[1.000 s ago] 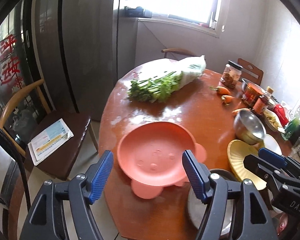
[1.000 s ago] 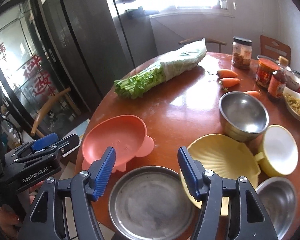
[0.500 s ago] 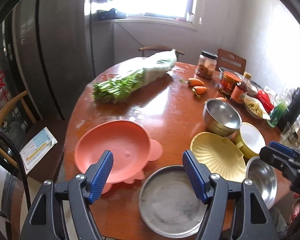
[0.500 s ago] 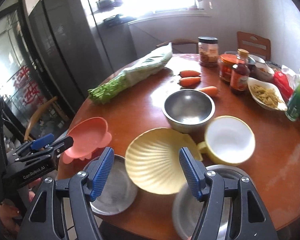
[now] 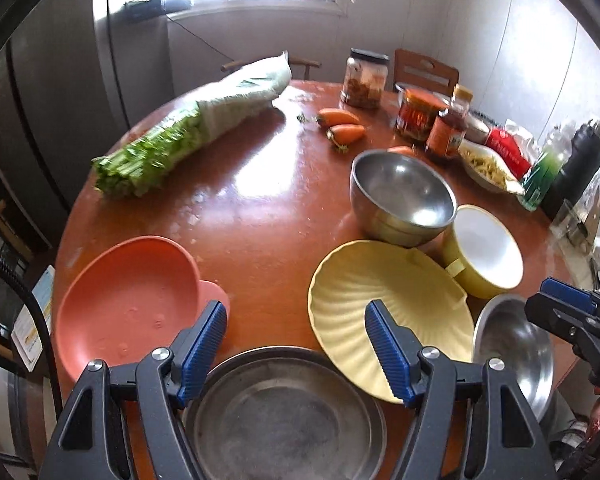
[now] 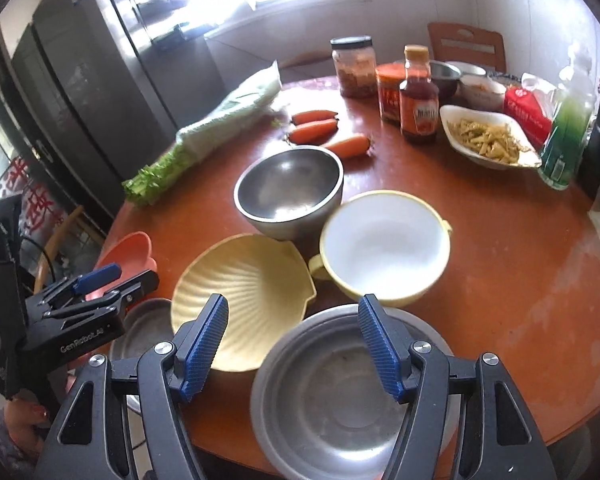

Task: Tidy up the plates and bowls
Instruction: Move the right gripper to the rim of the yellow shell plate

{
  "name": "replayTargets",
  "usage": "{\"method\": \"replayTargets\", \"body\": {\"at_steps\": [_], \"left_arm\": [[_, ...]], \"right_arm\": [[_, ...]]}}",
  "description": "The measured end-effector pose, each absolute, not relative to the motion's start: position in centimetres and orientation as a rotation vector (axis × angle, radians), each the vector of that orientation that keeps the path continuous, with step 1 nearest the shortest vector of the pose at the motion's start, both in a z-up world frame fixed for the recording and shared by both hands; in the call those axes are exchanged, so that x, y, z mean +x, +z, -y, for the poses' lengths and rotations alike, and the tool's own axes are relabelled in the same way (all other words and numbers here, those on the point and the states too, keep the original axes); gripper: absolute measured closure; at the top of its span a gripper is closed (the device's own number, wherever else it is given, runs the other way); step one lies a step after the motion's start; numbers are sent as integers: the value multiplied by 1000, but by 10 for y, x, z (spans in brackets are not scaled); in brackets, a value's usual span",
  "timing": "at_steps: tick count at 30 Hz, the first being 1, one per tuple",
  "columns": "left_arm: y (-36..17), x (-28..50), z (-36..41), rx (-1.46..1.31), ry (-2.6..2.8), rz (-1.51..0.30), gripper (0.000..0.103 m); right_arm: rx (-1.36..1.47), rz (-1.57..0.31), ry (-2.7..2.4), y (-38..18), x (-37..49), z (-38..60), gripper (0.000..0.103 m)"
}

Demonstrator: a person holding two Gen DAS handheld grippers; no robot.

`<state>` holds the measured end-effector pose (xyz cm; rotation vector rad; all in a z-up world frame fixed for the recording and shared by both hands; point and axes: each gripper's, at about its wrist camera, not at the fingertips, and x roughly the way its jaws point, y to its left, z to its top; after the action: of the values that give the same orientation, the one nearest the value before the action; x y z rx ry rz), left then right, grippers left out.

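Nothing lifted yet, by the look of the spread; likely step: choosing a first dish to stack

Landmark: yellow shell plate (image 6: 242,280), near the front edge of the round table (image 6: 520,280)
- To its left, steel plate (image 5: 284,412) and beyond that the pink plate (image 5: 128,300)
- Behind it, deep steel bowl (image 6: 290,192); to its right, touching or nearly so, yellow handled bowl (image 6: 384,246)
- In front and right of it, shallow steel bowl (image 6: 332,384) at the table edge

Left gripper (image 5: 296,344): jaws apart, empty, poised over the steel plate
Right gripper (image 6: 294,342): jaws apart, empty, over the shallow steel bowl

Best to take thin rims edge-on, pinching one wall rather than spanning a dish; slippery steel calls for a firm, level lift

Hard to tell: whether the shell plate overlaps the steel plate's rim; near rims of both steel dishes cut off behind gripper bodies; greens (image 5: 188,136) blurred
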<state>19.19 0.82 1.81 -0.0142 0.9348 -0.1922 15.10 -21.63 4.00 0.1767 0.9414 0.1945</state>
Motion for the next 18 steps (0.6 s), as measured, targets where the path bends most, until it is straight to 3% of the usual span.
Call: {"method": "replayTargets", "body": {"at_steps": [18], "left_arm": [[-18, 218, -1, 12, -244, -1014, 32]], "right_arm": [[17, -1020, 136, -2, 184, 183, 36]]}}
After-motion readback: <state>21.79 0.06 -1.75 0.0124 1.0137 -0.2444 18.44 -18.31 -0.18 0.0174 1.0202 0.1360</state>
